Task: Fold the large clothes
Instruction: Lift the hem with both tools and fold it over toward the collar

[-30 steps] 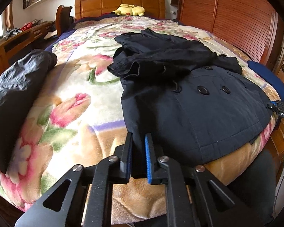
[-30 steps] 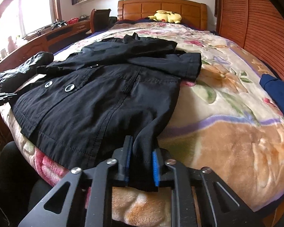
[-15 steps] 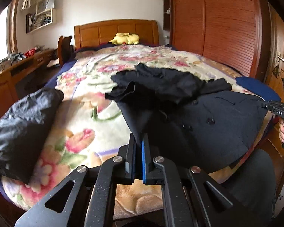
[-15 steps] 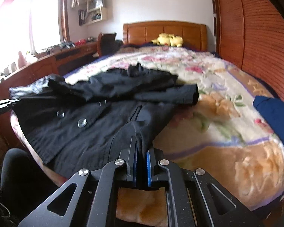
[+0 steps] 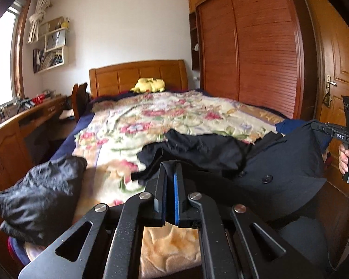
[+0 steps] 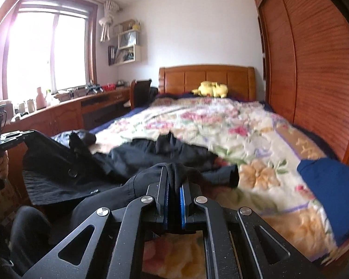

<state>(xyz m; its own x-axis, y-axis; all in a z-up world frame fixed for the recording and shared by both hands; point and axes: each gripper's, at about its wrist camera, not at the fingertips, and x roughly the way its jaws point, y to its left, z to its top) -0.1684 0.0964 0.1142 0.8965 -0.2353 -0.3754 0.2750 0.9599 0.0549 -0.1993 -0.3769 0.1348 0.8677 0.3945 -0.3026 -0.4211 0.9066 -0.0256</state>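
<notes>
Left wrist view: my left tongs (image 5: pixel 170 193) and right tongs (image 6: pixel 173 197) each pinch the coat (image 5: pixel 290 169) hem; I should carry both corners level toward the collar.

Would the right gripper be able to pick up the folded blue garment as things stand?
Probably not: the right gripper is shut on the black coat's hem, though the blue garment lies uncovered.

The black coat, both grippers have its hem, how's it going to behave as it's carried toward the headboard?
Probably floppy: the black coat sags between the left gripper and the right gripper instead of staying flat. Likely heavyish for cloth, since it looks thick and buttoned. Its sleeves, bunched on the floral blanket, may drag and crumple rather than follow neatly.
</notes>
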